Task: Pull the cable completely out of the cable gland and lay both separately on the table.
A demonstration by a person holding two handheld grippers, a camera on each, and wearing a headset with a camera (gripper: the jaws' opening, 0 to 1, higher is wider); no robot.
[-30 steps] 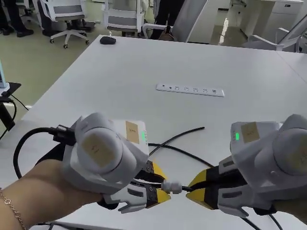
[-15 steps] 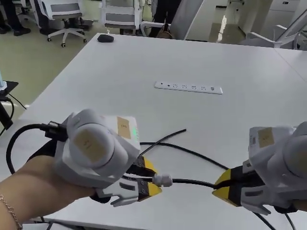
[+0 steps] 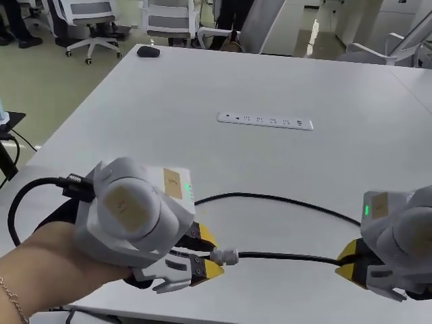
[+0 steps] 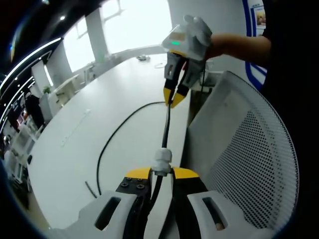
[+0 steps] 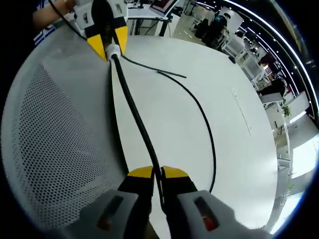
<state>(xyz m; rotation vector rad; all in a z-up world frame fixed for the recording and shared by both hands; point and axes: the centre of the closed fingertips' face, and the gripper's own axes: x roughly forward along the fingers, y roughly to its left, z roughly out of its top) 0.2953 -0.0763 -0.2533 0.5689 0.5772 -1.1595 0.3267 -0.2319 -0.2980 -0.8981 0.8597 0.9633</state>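
Observation:
A white cable gland [image 3: 223, 256] is pinched in my left gripper [image 3: 208, 254], which is shut on it low over the table's near edge. A black cable [image 3: 290, 256] runs taut from the gland to my right gripper [image 3: 346, 260], which is shut on the cable. The rest of the cable arcs back across the white table [image 3: 270, 197]. In the left gripper view the gland [image 4: 162, 161] sits between the yellow tips of the left gripper [image 4: 160, 174], and the cable [image 4: 166, 127] leads to the right gripper [image 4: 175, 97]. The right gripper [image 5: 158, 173] clamps the cable [image 5: 133, 114], which reaches the gland [image 5: 113, 50].
A white power strip [image 3: 265, 122] lies mid-table and a dark mouse [image 3: 148, 51] at the far left corner. Office chairs [image 3: 88, 20] stand beyond the table. A white mesh chair seat [image 4: 249, 149] sits just below the near table edge [image 3: 283, 317].
My right gripper has moved right, away from the left one, drawing out more cable between them. The loose loop on the table has stretched and flattened. The left gripper stayed almost still.

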